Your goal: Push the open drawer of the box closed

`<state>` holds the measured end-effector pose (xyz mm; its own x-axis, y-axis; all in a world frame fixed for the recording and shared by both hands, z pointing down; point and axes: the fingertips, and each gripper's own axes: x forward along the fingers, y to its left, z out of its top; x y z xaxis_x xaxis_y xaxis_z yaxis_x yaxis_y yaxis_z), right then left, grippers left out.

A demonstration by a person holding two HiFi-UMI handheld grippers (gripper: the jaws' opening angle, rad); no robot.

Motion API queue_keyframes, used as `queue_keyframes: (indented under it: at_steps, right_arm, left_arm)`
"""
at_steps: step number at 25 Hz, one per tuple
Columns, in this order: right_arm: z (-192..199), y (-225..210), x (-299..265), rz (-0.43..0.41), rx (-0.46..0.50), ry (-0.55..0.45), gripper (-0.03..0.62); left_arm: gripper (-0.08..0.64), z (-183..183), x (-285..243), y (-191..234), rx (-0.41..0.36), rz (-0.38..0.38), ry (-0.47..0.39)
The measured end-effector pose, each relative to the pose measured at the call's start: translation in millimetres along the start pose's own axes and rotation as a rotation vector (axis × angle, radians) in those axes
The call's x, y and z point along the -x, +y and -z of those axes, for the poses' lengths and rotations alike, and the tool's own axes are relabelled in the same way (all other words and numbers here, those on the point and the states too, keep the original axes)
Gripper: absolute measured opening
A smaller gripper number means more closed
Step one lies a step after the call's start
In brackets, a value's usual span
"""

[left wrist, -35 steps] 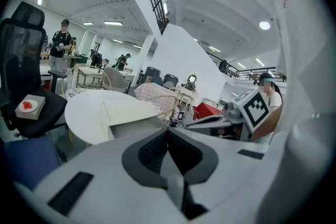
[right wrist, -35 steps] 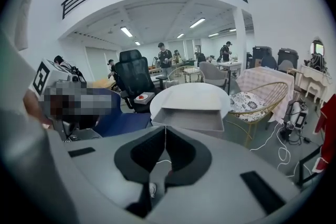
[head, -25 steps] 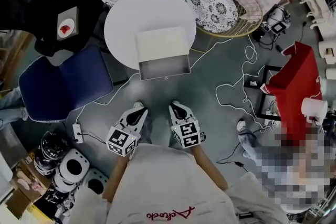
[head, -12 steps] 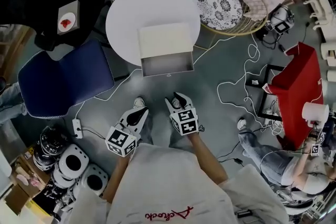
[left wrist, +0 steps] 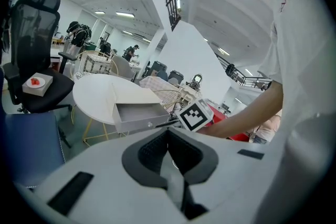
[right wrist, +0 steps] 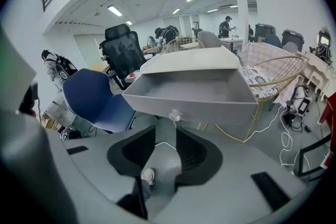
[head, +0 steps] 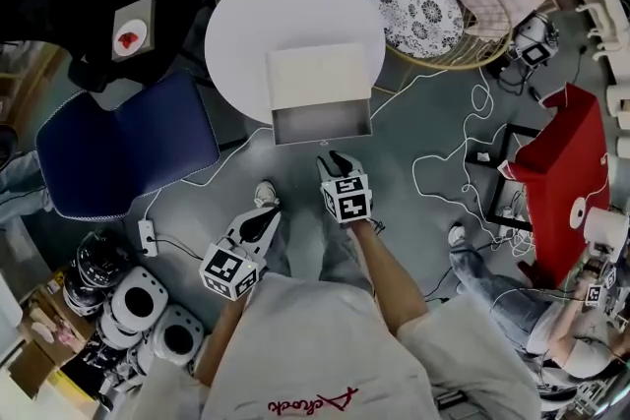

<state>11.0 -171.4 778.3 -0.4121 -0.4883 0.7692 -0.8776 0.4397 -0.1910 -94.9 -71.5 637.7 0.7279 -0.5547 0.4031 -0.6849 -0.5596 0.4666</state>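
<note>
- The left gripper (head: 262, 216) hangs low, close to the person's body. Its jaws are together and empty. It seems parked out of the way, since the push probably needs only one tool.
- The right gripper (head: 338, 160) reaches further forward and stops just short of the drawer, not touching it. Its jaws have just been closing partway and now stand apart, with only floor showing in the gap between them.
- In the right gripper view, the small knob (right wrist: 175, 115) at the middle of the drawer front sits just above that gap. This looks like a good spot to aim for, as a centred push should keep the drawer from skewing.
- The drawer (head: 322, 121) is pulled out and empty. It reaches past the near edge of the worktop, toward the person.
- The pale box (head: 317, 74) sits on the round white worktop (head: 246, 25) with its open side facing the person, so the push would run straight away from them.
</note>
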Motion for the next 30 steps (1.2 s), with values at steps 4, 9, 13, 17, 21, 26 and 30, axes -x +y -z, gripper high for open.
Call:
queue_keyframes:
  at_steps: [4,9,13,17,21,26,30]
  right_arm:
    - [-4.0,-6.3,-14.6,0.007,0.004,0.023,0.135]
    - [-10.3,-13.6,-25.5,0.036,-0.01,0.029,0.121]
    - [-11.1,-12.4,-27.9,0.047,0.008,0.035,0.074]
    - [-10.0,-12.3,-28.1,0.045,-0.003,0.038,0.072]
    - [-12.1,-12.3,-27.0,0.048,0.009,0.047,0.072]
    - [-16.8,-13.7,-27.7,0.056,0.017,0.059,0.072]
    - [-22.8,-15.5,-32.2,0.058,0.025,0.061,0.072]
  left_arm:
    - [0.012,1.0,2.9,2.7,0.009,-0.008,0.005]
    - [0.012,-0.1,3.6,3.7,0.011,-0.012,0.006]
    - [0.012,1.6,5.9,4.8,0.018,-0.017,0.008]
    - [0.012,1.4,6.2,7.2,0.02,-0.021,0.007]
    - [0.012,-0.8,6.5,9.0,0.021,-0.023,0.003]
    - [0.012,-1.7,6.9,8.3,0.024,-0.025,0.001]
    - [0.012,-0.5,9.8,9.3,0.03,-0.029,-0.002]
